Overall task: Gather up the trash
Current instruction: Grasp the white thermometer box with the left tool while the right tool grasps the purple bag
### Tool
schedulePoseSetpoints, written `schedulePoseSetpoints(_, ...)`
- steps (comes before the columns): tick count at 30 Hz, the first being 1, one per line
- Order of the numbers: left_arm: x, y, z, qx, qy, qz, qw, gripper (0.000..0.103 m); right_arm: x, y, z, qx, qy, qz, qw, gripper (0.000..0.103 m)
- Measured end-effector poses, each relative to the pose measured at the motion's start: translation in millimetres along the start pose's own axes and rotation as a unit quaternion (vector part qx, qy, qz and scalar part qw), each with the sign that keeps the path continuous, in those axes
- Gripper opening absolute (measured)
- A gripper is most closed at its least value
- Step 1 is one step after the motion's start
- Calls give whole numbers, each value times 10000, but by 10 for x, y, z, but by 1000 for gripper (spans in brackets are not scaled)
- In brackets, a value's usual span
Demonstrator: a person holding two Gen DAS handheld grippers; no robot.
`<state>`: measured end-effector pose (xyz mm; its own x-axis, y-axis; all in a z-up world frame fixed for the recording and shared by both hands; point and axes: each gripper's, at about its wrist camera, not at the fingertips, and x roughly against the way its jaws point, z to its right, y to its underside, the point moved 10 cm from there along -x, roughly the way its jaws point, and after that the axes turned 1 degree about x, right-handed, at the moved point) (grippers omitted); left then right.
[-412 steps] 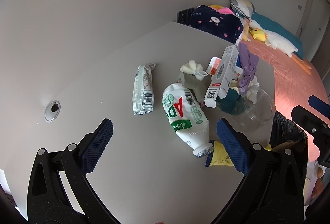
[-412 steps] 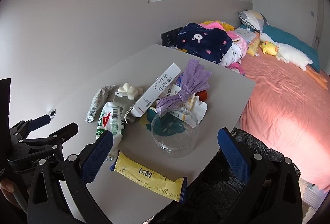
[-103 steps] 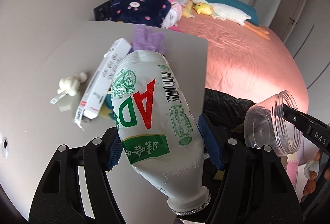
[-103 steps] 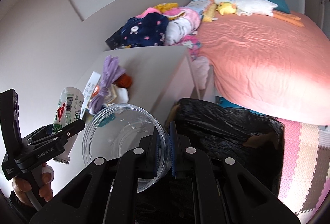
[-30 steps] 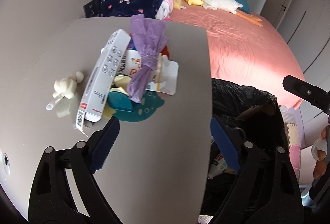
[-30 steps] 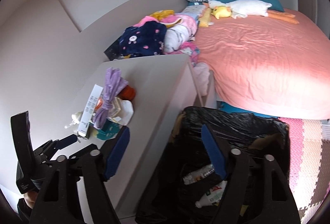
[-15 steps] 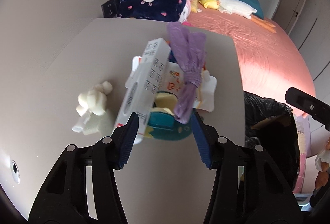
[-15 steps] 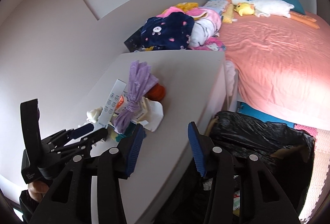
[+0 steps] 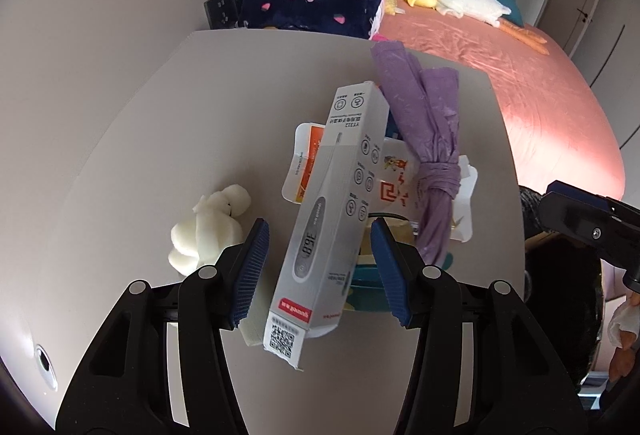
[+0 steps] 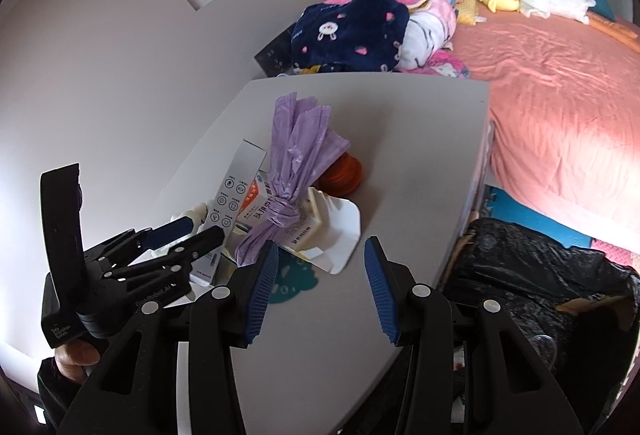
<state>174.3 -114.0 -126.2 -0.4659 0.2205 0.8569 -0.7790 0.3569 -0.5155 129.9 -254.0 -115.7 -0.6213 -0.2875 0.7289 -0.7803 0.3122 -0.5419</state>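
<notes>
A long white thermometer box (image 9: 333, 211) lies on the trash pile on the grey table (image 9: 160, 139). My left gripper (image 9: 318, 267) is open, its jaws on either side of the box's near half, not touching it. A knotted purple plastic bag (image 9: 430, 159) lies beside the box on white packaging. A white crumpled tissue (image 9: 210, 229) sits left of the left finger. My right gripper (image 10: 318, 283) is open and empty above the table's near edge, close to a white wrapper (image 10: 340, 231) and the purple bag (image 10: 296, 171). The black trash bag (image 10: 532, 275) stands open at the table's right.
An orange round object (image 10: 342, 173) lies behind the purple bag. A teal wrapper (image 10: 294, 277) lies under the pile. A bed with a pink cover (image 10: 560, 83), clothes and plush toys stands beyond the table. A wall runs along the table's left side.
My left gripper has moved in over the thermometer box, which now lies between its jaws. My right gripper has swung from the trash bag toward the pile on the table.
</notes>
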Motion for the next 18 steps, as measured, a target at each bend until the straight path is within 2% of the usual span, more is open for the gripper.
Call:
schedulePoseSetpoints(6, -123, -14, -27, -112, -4, -109, 9999, 52, -215, -62, -49, -156, -164, -139, 9996, 48)
schedulePoseSetpoints(8, -159, -13, -29, -166, 12, -143, 9998, 47, -280, -68, -69, -210, -226, -195, 9993, 48)
schedulePoseSetpoints(10, -193, -18, -17, -226, 74, -169, 9996, 38, -336, -77, -94, -259, -288, -240, 9990, 48)
schedulePoseSetpoints(11, -204, -22, -1, -260, 125, -168, 9994, 28, -373, -85, -109, -275, -316, -266, 9988, 48)
schedulePoseSetpoints(18, -157, -46, 12, -333, 174, 39, 9993, 27, -491, -89, -252, -205, -485, -356, 9980, 45)
